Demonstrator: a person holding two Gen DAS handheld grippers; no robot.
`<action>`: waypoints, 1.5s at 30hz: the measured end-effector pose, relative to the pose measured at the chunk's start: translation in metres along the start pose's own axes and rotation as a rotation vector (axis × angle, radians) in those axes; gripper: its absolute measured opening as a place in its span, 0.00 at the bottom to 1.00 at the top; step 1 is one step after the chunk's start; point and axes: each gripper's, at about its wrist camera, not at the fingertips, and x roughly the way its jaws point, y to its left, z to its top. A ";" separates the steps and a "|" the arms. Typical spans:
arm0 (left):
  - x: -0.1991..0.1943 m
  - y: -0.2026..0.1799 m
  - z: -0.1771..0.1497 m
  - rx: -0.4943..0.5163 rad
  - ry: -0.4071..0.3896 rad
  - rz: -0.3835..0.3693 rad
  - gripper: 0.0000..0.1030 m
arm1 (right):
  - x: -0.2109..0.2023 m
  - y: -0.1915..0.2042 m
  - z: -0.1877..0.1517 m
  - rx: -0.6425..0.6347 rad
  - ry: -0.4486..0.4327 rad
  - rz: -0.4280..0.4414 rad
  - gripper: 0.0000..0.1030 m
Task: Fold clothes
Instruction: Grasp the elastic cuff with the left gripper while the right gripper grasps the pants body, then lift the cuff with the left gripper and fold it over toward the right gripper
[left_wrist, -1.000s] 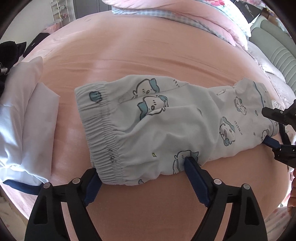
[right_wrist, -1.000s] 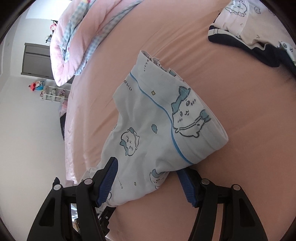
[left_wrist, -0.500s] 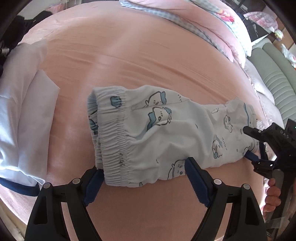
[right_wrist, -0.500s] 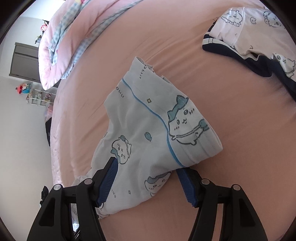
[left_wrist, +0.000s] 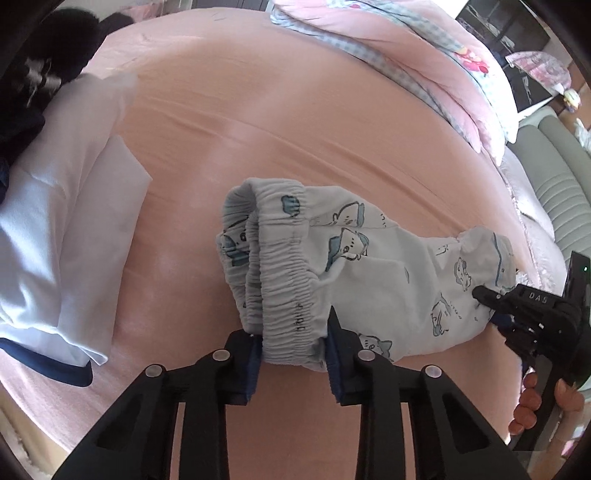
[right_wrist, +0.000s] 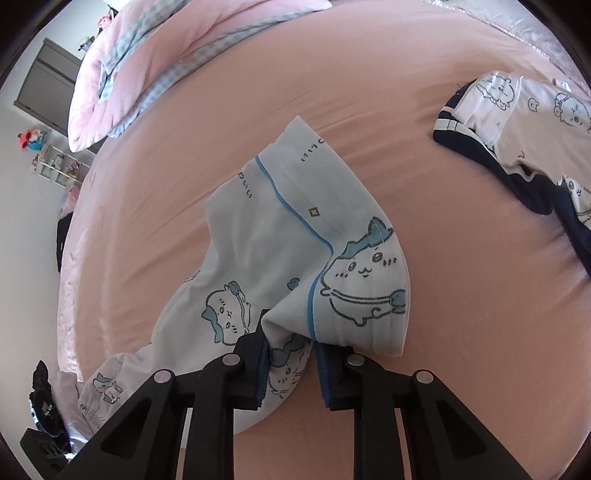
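Observation:
Light blue pyjama shorts (left_wrist: 369, 280) with cartoon prints lie on the pink bed sheet (left_wrist: 258, 129). My left gripper (left_wrist: 293, 354) is closing on the elastic waistband (left_wrist: 284, 295), and its blue pads pinch the bunched fabric. At the other end, my right gripper (right_wrist: 290, 363) is closing on the leg hem (right_wrist: 332, 288) with the blue trim; the cloth is gathered between its pads. The right gripper (left_wrist: 495, 314) also shows at the right edge of the left wrist view, held by a person's hand (left_wrist: 535, 402).
A folded white garment (left_wrist: 62, 236) with navy trim lies to the left of the shorts. A white and navy cartoon-print top (right_wrist: 535, 122) lies at the right of the right wrist view. A pink quilt (right_wrist: 155, 55) is piled at the far side. Dark clothes (left_wrist: 33, 81) sit far left.
Both grippers have gone from wide open around the shorts' ends to pinched on the fabric. The waistband and the hem are bunched and slightly lifted.

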 end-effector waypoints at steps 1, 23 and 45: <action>-0.002 -0.003 -0.002 0.014 -0.005 0.013 0.24 | -0.001 0.001 0.000 -0.012 -0.007 -0.004 0.20; -0.010 -0.051 -0.032 0.040 0.107 -0.001 0.23 | -0.009 0.030 0.032 -0.420 -0.032 -0.026 0.19; 0.005 -0.124 -0.082 0.104 0.296 -0.110 0.23 | -0.002 0.015 0.050 -0.458 -0.017 0.063 0.20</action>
